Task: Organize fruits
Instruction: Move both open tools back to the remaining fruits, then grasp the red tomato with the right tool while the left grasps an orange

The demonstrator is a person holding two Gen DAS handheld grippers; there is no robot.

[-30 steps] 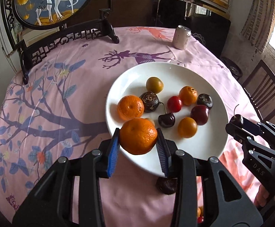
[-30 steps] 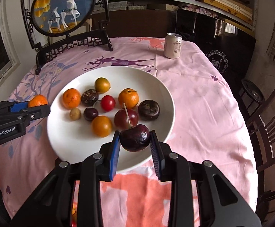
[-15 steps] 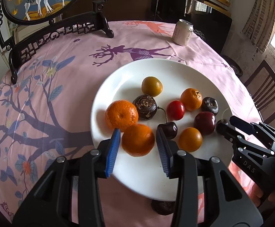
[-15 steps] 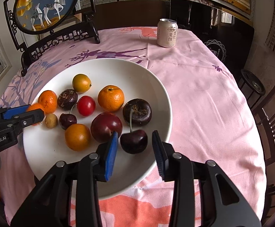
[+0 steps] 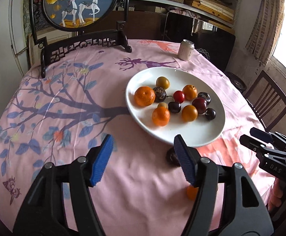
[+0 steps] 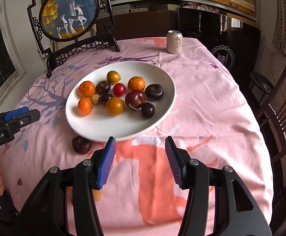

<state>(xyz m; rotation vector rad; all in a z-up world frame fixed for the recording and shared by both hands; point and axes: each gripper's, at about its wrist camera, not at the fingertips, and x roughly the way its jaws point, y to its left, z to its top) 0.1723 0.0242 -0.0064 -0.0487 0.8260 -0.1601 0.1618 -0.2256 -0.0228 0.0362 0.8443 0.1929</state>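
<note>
A white plate (image 5: 192, 137) (image 6: 107, 127) on the pink tablecloth holds several fruits: mandarins (image 5: 161, 116) (image 6: 84, 106), dark cherries (image 5: 210, 114) (image 6: 148, 110), a plum (image 6: 135, 99), a red tomato (image 6: 119, 89). A dark fruit (image 5: 171, 157) (image 6: 82, 144) lies on the cloth by the plate's near rim. A small orange fruit (image 5: 191, 192) lies behind my left finger. My left gripper (image 5: 143, 159) is open and empty, in front of the plate. My right gripper (image 6: 140, 157) is open and empty, near the plate's front edge.
A drink can (image 5: 186, 50) (image 6: 175, 41) stands at the table's far side. A dark carved stand with a round deer picture (image 5: 80, 5) (image 6: 70, 11) stands at the back left. A wooden chair (image 6: 280, 106) is at the right.
Both grippers let go of their fruit on the plate, the left a mandarin and the right a cherry, then opened wide and drew back toward the near table edge.
</note>
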